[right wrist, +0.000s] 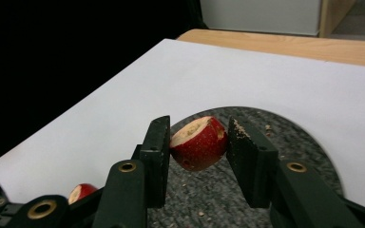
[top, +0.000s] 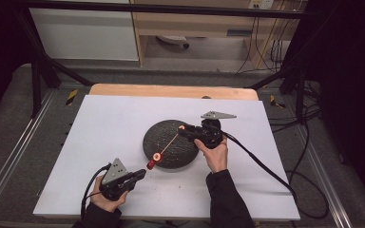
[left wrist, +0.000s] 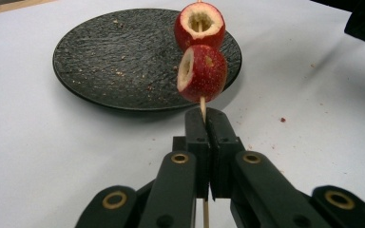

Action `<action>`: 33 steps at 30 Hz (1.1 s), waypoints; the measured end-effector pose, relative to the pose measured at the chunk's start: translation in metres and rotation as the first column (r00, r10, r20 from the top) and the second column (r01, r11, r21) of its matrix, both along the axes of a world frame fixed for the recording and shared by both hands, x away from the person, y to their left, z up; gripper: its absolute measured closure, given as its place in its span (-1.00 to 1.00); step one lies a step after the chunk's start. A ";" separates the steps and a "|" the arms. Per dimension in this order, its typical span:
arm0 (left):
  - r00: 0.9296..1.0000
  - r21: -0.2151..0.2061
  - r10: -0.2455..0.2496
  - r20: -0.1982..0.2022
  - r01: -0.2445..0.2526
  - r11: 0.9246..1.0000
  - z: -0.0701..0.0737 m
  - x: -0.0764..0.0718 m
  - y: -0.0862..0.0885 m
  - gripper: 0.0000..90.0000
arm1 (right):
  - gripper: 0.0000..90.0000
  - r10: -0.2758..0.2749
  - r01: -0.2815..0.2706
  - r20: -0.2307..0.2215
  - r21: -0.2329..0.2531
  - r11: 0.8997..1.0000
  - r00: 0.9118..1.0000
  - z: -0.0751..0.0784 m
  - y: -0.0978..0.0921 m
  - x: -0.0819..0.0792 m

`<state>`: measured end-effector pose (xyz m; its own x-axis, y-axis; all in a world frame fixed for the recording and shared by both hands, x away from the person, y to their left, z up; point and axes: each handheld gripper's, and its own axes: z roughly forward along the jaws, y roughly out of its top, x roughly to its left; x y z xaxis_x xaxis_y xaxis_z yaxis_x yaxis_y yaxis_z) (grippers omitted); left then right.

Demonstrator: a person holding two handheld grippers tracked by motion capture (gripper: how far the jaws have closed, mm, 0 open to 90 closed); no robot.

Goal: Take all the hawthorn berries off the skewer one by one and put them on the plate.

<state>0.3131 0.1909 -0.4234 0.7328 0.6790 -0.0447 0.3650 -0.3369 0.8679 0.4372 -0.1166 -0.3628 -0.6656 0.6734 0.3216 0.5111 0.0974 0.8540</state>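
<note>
Skewer [left wrist: 203, 107] clamped near its lower end between the shut jaws of the left gripper [left wrist: 208, 124], slanting up across the dark textured plate [left wrist: 100, 61]. Two cored red fruits on the stick: nearer fruit [left wrist: 202, 72] just above the jaws, second fruit [left wrist: 200, 25] right behind it, over the plate's rim. Right gripper [right wrist: 197, 154] above the plate, jaws closed on a third cored red fruit [right wrist: 199, 142] at the skewer's far tip [top: 181, 128]. Crumbs scattered on plate and on white table [top: 104, 133]. Left hand [top: 105, 199] low at the table's near edge, right hand [top: 215, 154] beside the plate.
</note>
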 end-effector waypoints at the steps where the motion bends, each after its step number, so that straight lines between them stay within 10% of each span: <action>1: 1.000 0.000 0.000 -0.001 0.000 1.000 0.000 0.000 0.000 0.96 | 0.37 -0.006 0.006 0.003 -0.002 1.000 1.000 0.001 -0.002 0.002; 14: 1.000 -0.013 0.015 -0.001 -0.015 1.000 0.001 0.001 0.003 0.96 | 0.37 -0.058 0.058 0.003 -0.038 0.998 0.998 0.004 -0.013 0.017; 33: 1.000 -0.019 0.024 -0.006 -0.024 1.000 0.001 0.003 0.006 0.96 | 0.37 -0.016 0.002 -0.113 -0.123 0.992 0.993 -0.065 0.025 0.025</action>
